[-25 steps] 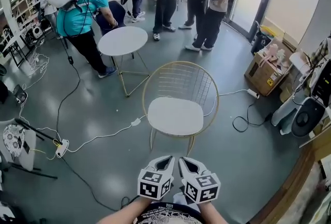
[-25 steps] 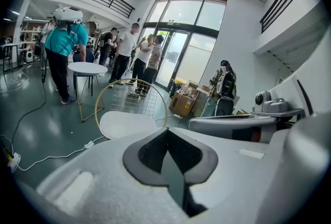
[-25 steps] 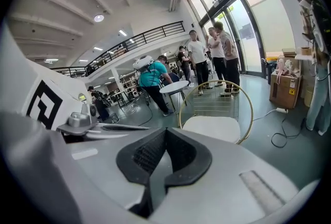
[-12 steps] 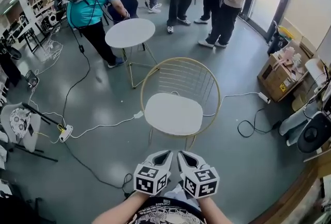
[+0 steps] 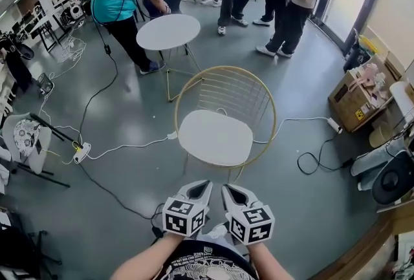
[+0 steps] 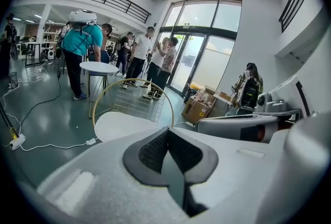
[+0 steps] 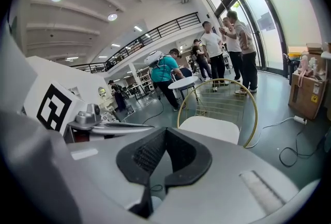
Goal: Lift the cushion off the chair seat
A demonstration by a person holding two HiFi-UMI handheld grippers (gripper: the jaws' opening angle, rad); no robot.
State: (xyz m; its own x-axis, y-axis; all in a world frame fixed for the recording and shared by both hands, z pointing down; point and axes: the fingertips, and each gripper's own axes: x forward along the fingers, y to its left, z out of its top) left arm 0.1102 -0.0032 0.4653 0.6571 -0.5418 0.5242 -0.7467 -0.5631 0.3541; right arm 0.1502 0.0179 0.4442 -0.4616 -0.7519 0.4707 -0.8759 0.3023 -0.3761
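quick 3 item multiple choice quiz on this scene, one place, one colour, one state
1. Where is the white cushion? A on the chair seat; B on the round table; C in the cardboard box.
2. What colour is the chair's wire frame? A black; B gold; C red.
3. The left hand-held gripper is: A shut and empty; B shut on the cushion; C wide open.
Answers: 1 A, it covers the seat. 2 B, the hoop is gold. 3 A, its jaws meet with nothing between them.

White left gripper (image 5: 202,185), right gripper (image 5: 228,189); 2 marker cubes (image 5: 184,217); black shirt (image 5: 204,267)
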